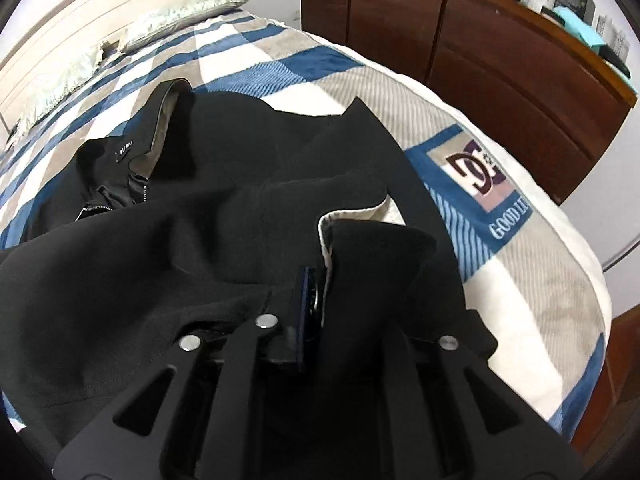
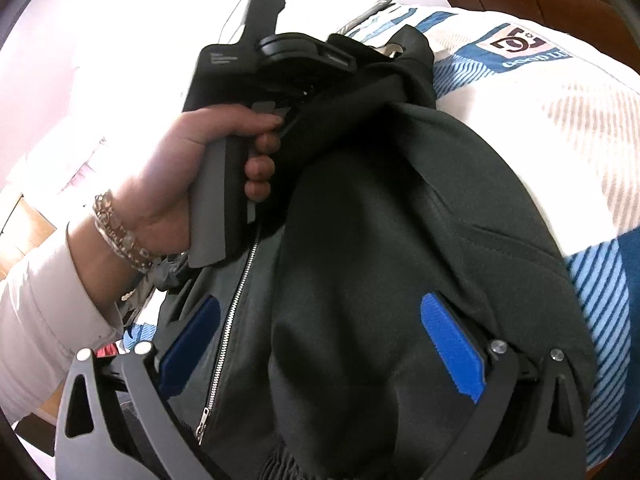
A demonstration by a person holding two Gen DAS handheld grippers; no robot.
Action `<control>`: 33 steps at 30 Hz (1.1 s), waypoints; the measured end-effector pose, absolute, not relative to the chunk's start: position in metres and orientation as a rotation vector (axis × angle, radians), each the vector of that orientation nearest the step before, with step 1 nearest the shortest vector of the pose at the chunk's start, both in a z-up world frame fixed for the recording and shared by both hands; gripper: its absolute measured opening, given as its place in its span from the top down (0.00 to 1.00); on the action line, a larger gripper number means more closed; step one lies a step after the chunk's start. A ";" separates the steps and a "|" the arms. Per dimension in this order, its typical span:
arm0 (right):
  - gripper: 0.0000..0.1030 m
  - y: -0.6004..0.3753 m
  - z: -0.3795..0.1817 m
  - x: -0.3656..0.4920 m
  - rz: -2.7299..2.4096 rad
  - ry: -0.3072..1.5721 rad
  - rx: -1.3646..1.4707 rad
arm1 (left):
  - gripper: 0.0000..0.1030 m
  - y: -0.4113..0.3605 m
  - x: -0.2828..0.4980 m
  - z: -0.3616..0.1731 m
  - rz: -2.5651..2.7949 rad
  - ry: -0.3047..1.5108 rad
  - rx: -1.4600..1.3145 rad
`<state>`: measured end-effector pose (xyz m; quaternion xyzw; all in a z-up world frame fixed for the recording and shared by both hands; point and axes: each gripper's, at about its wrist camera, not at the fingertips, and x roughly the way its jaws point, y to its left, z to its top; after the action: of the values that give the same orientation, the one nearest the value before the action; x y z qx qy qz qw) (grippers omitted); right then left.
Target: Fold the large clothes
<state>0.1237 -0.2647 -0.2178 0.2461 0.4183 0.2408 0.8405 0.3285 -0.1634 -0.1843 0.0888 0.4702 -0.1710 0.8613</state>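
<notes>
Jaws of left gripper (image 1: 316, 300) tight on black jacket (image 1: 192, 216).

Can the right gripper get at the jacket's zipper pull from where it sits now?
Probably yes. The right gripper is open above the black jacket, and the zipper pull lies exposed by its left blue pad, with no fabric over it. The left gripper, shut on a fold further up, is clear of it.

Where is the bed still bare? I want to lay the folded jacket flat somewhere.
Bare blanket lies right of the black jacket, around the DC logo patch toward the wooden cabinet, and between the jacket's collar and the pillows. The near side is crowded: both grippers and the bunched jacket.
</notes>
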 end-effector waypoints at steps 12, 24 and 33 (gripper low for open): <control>0.04 -0.300 -0.164 0.109 0.616 0.729 0.681 | 0.06 -0.065 0.249 -0.134 -0.452 0.849 0.019; 0.04 -0.225 -0.096 0.251 0.684 0.764 0.558 | 0.06 0.080 0.154 -0.181 -0.360 0.874 -0.089; 0.04 -0.201 -0.159 0.327 0.502 0.972 0.511 | 0.06 0.144 0.185 -0.209 -0.312 0.905 -0.255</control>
<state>0.3275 -0.2010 -0.1590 0.2401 0.4570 0.2361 0.8233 0.1846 0.1441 -0.2089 -0.1226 0.4340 -0.1496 0.8799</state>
